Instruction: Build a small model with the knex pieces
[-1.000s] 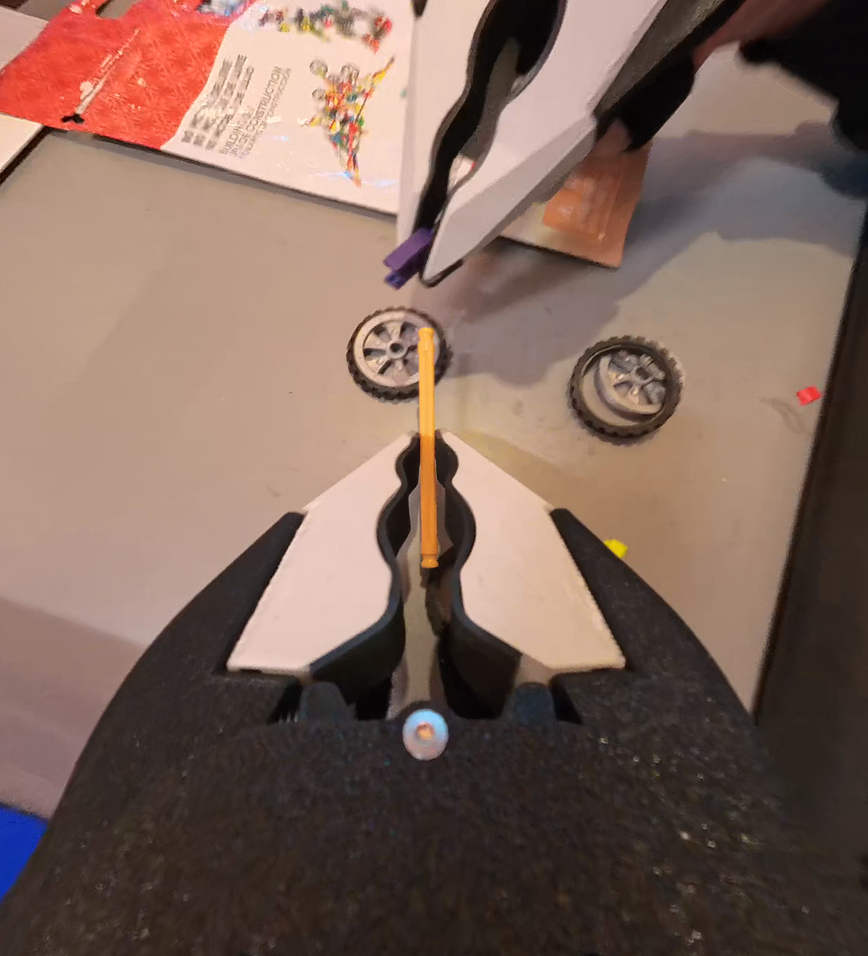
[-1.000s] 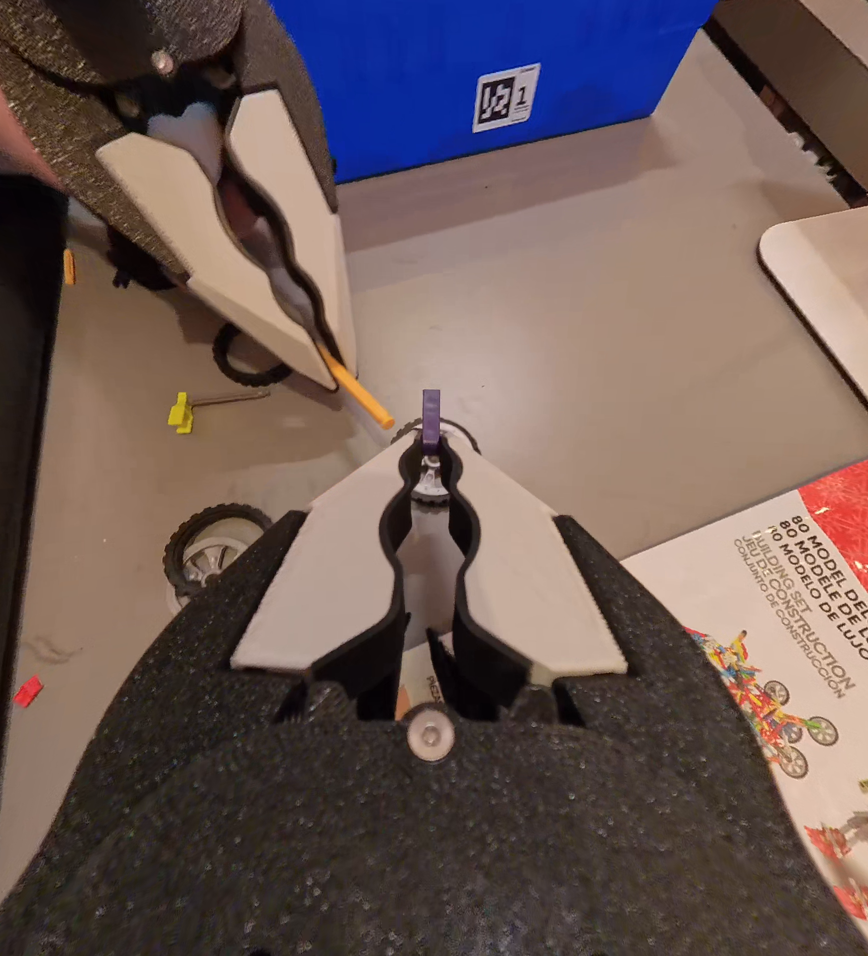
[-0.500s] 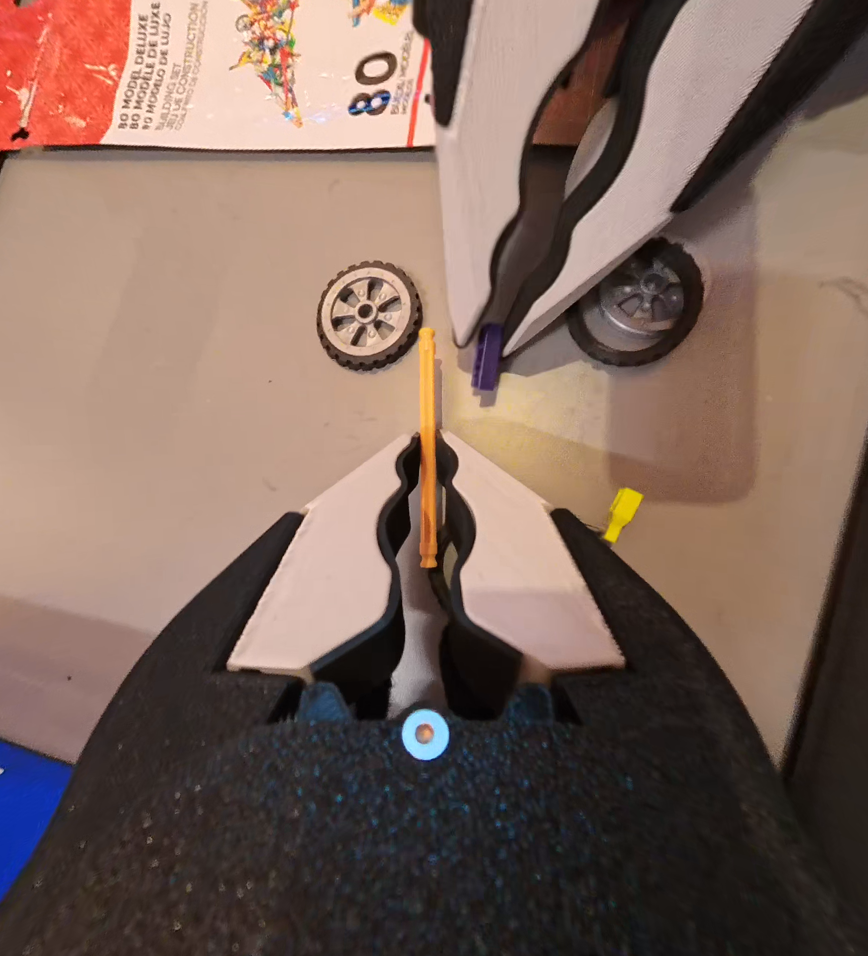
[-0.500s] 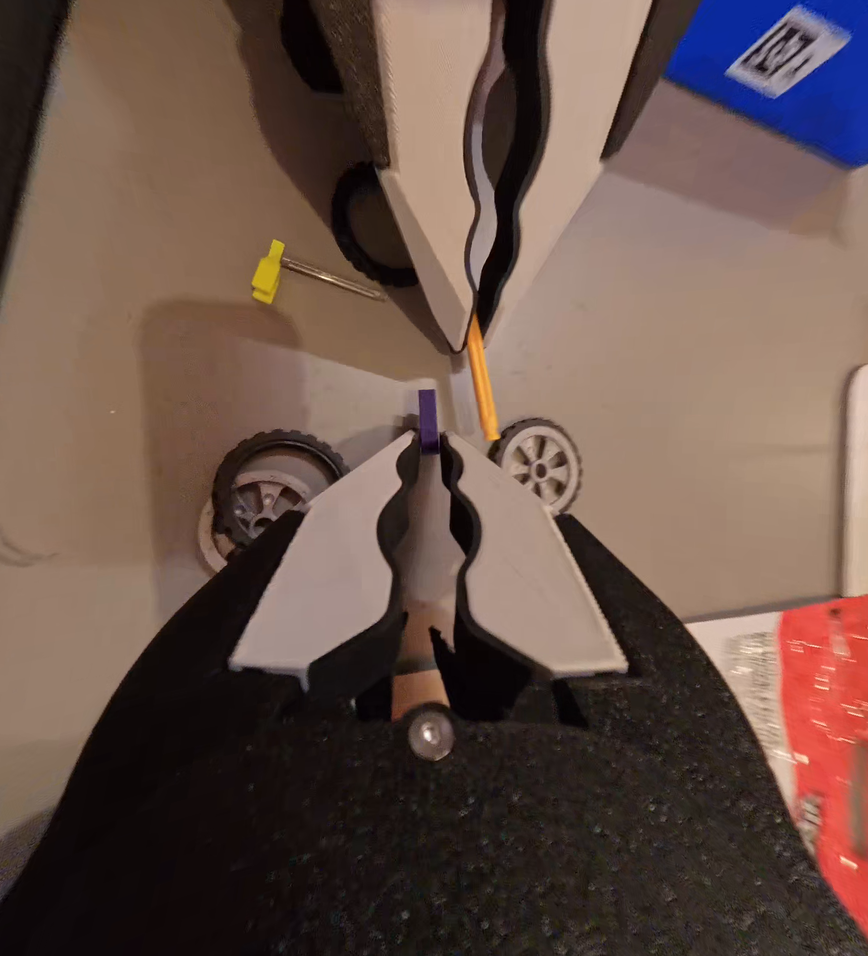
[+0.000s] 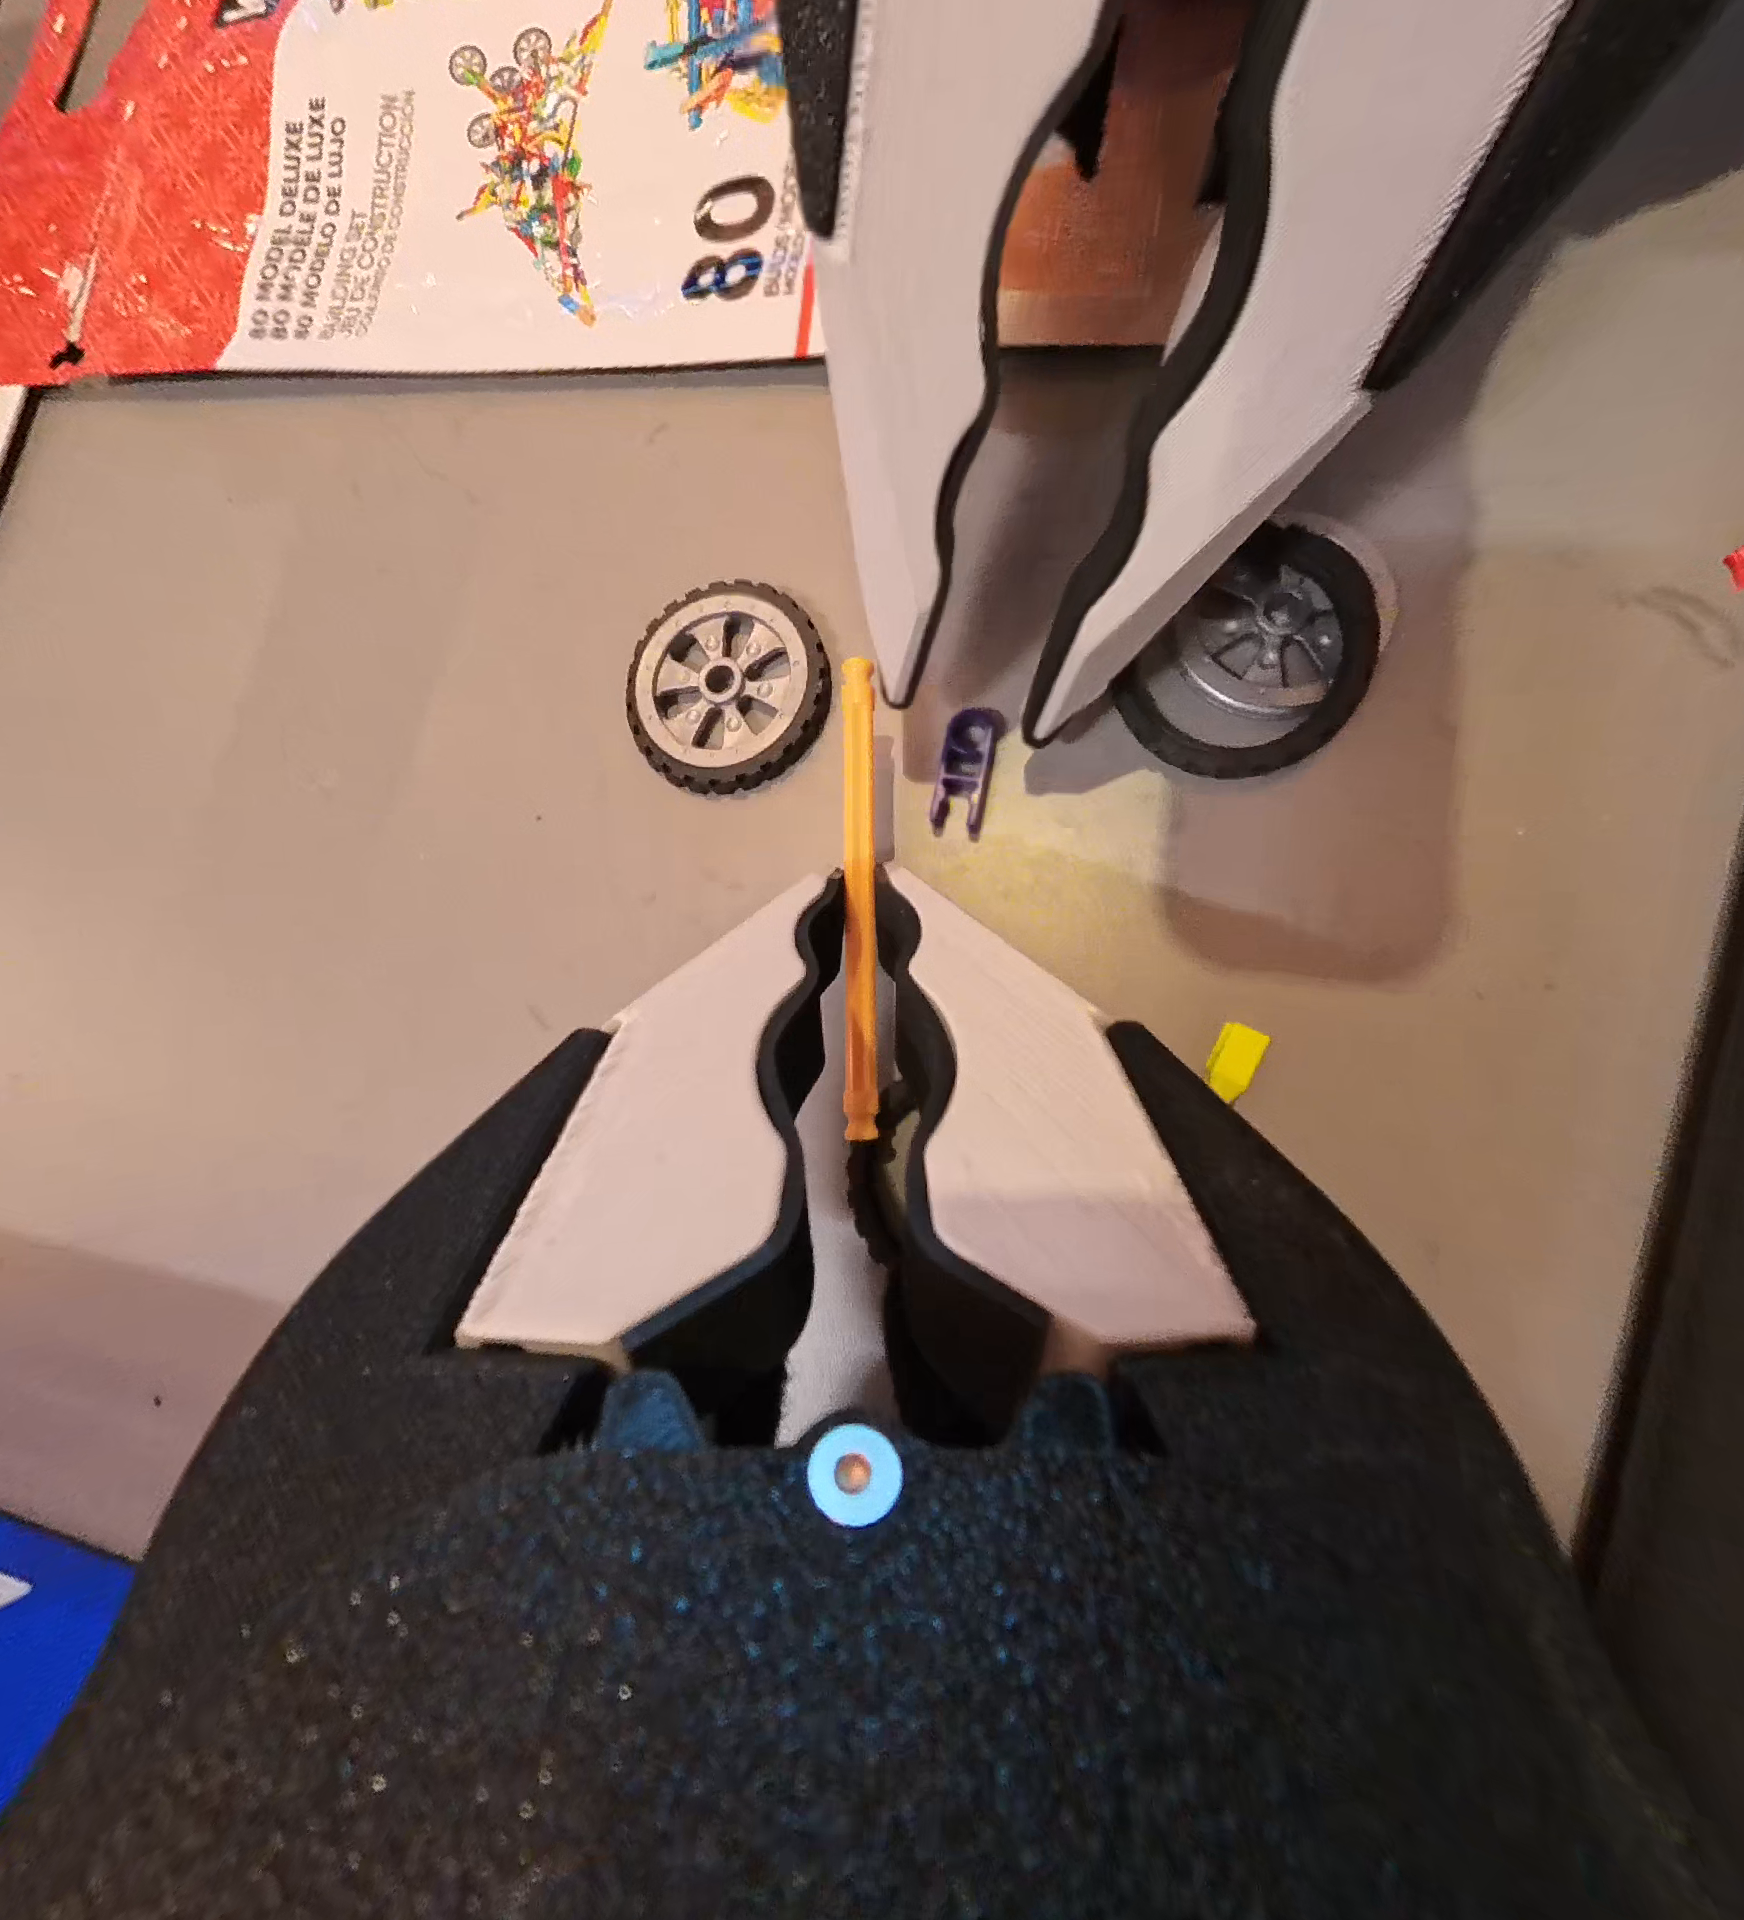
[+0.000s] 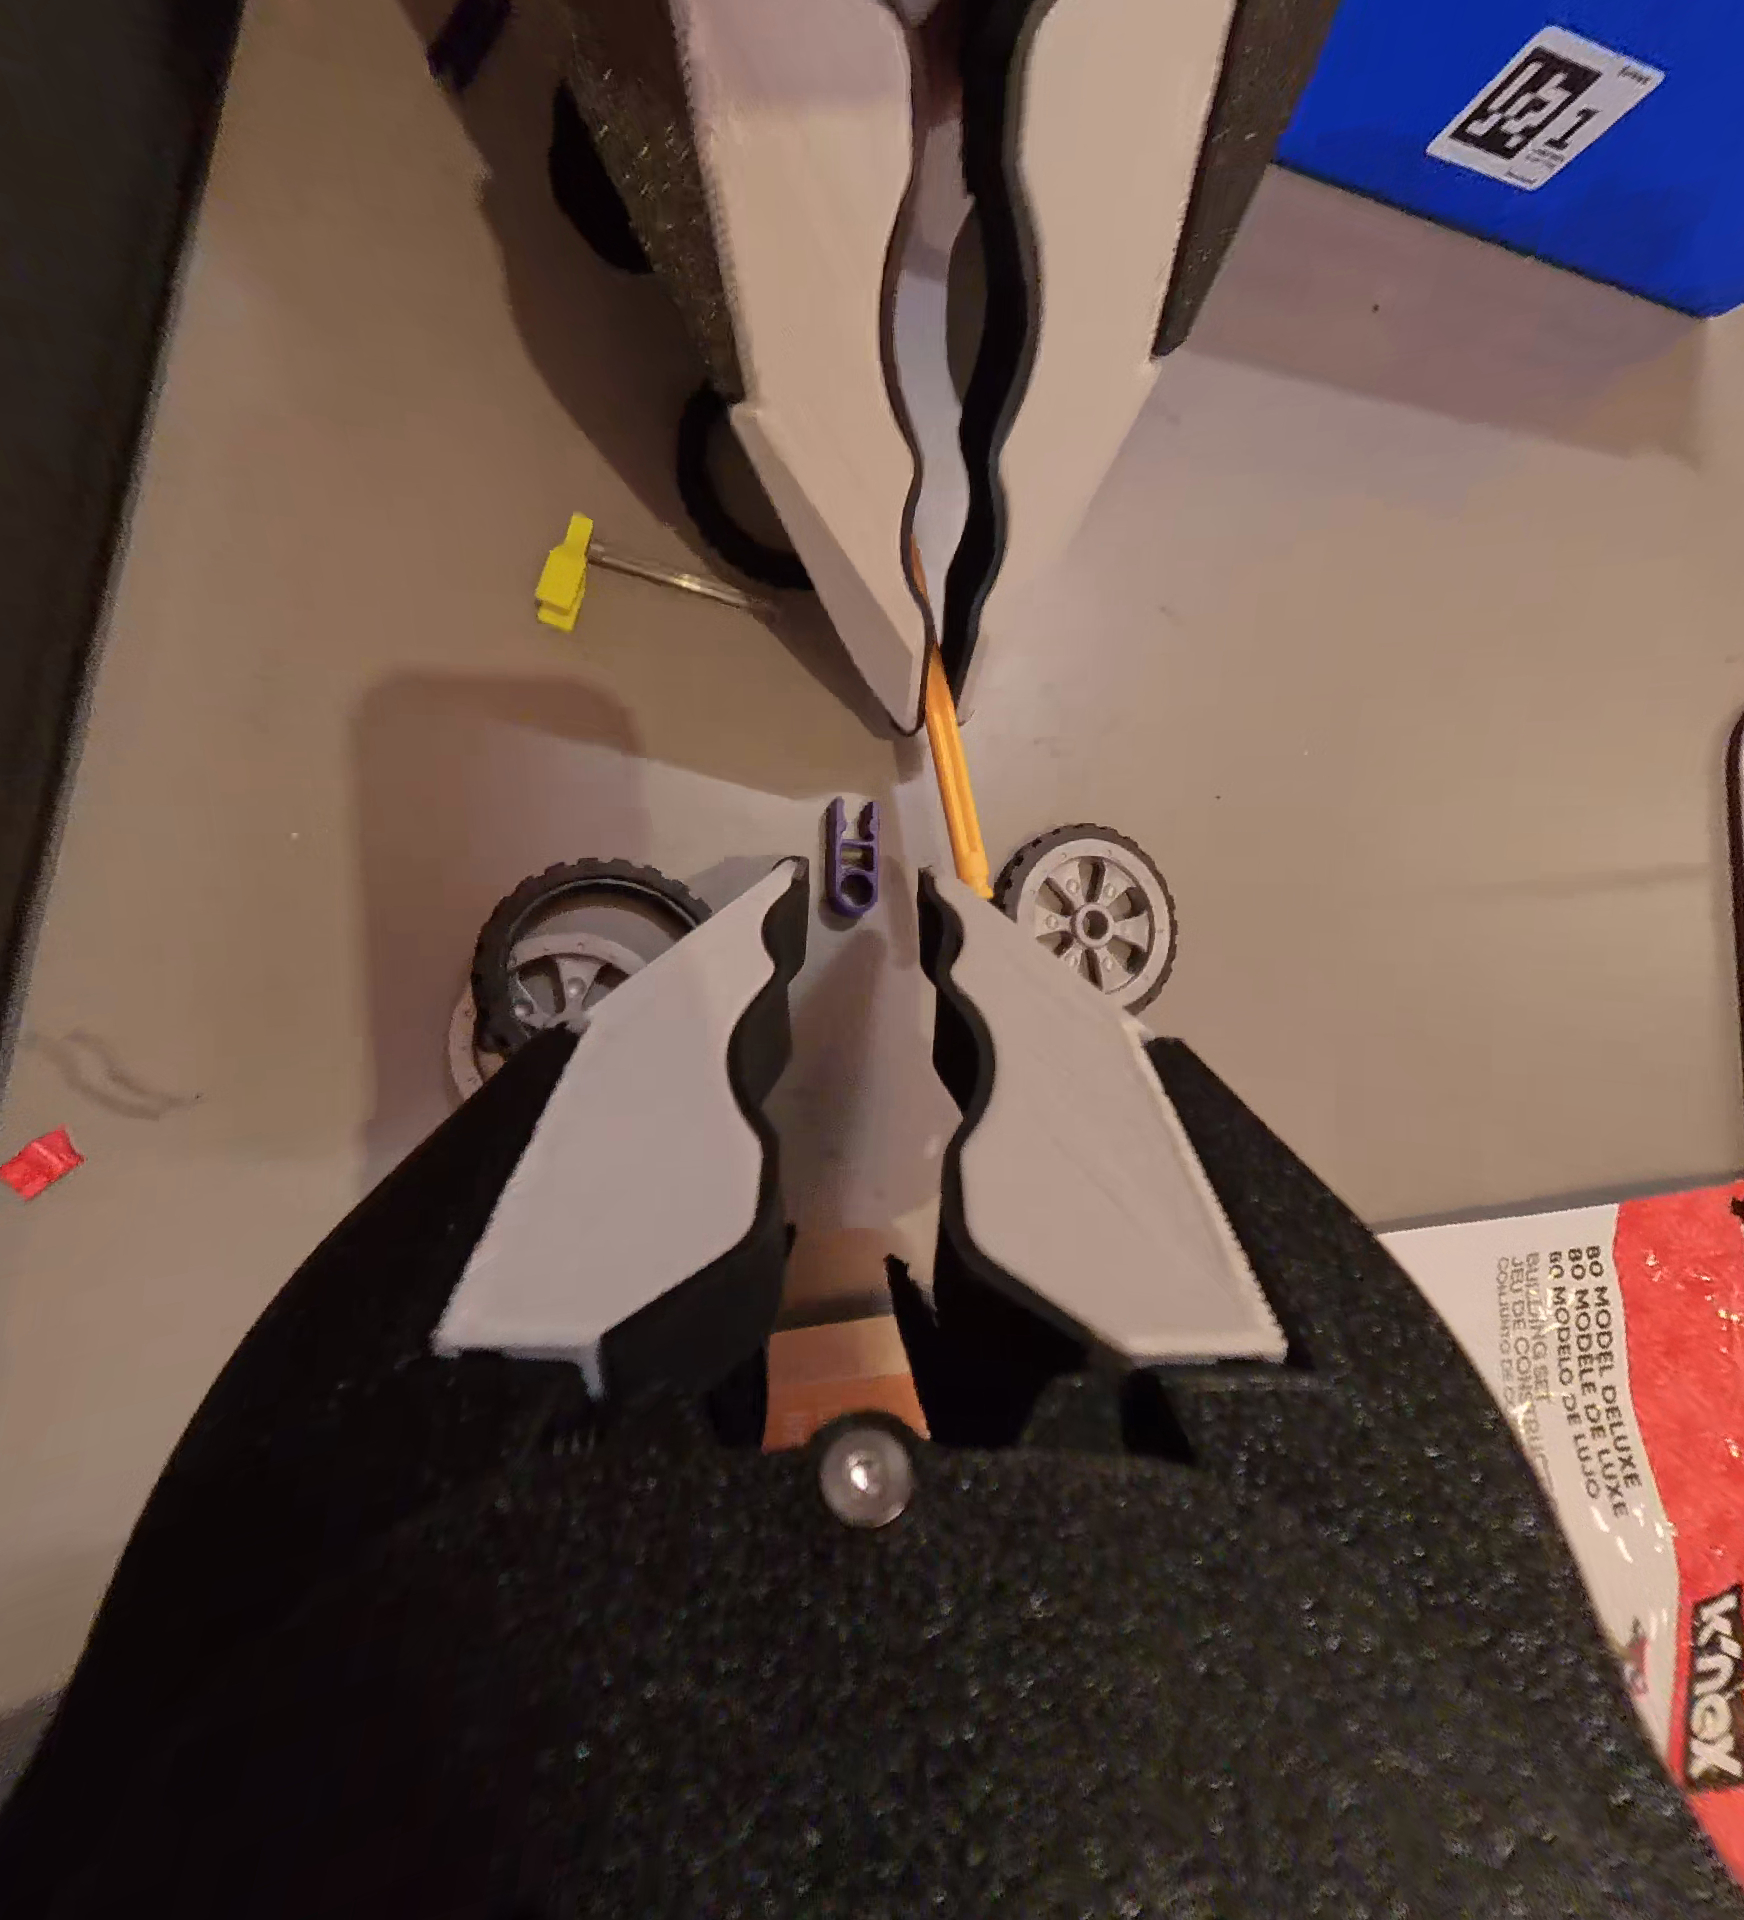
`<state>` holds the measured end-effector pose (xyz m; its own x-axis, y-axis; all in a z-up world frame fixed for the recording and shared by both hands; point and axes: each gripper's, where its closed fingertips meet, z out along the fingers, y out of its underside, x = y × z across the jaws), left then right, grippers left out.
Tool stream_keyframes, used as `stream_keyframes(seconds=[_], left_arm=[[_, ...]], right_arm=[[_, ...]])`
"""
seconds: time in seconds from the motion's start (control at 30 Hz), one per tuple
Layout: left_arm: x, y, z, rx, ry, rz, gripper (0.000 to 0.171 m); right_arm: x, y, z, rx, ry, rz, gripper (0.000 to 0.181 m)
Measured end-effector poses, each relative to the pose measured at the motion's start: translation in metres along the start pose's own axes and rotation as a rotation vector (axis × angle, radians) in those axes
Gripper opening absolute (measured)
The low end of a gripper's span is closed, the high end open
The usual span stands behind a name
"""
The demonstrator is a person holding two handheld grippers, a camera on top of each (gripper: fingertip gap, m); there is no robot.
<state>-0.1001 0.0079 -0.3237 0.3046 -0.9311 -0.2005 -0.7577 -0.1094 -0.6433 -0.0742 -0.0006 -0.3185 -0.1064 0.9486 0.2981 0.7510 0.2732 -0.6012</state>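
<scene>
Left gripper (image 5: 855, 883) clamped on orange rod (image 5: 857, 831), rod poking forward over grey table (image 5: 328, 831). Right gripper (image 6: 860, 883) spread apart, empty, tips either side of purple clip (image 6: 853, 858) lying flat on table. Printed card (image 5: 432, 187) at far edge. Grey wheel (image 6: 1091, 920) just beside rod tip, second wheel (image 6: 556, 966) partly behind right gripper. Yellow piece (image 6: 564, 574), red scrap (image 6: 39, 1162) well apart.
</scene>
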Motion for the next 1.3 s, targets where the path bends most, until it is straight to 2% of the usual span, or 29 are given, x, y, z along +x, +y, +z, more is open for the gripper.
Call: stream_keyframes(seconds=[0.23, 0.57, 0.97, 1.13, 1.3], left_arm=[[-0.002, -0.003, 0.003, -0.004, -0.017, -0.003, 0.003], [0.000, -0.006, 0.002, 0.010, -0.009, 0.006, 0.003], [0.004, -0.008, 0.002, 0.017, 0.006, 0.020, 0.003], [0.002, -0.008, 0.001, 0.023, 0.006, 0.003, 0.003], [0.003, -0.007, 0.003, 0.019, 0.018, 0.001, 0.003]], right_arm=[[0.026, -0.005, -0.011, 0.090, 0.086, 0.097, 0.021], [0.032, -0.011, -0.009, 0.165, 0.092, 0.147, 0.020], [0.026, -0.011, -0.005, 0.164, 0.066, 0.133, 0.003], [0.028, -0.011, -0.005, 0.166, 0.072, 0.143, 0.004], [0.033, -0.010, -0.006, 0.175, 0.086, 0.165, 0.016]])
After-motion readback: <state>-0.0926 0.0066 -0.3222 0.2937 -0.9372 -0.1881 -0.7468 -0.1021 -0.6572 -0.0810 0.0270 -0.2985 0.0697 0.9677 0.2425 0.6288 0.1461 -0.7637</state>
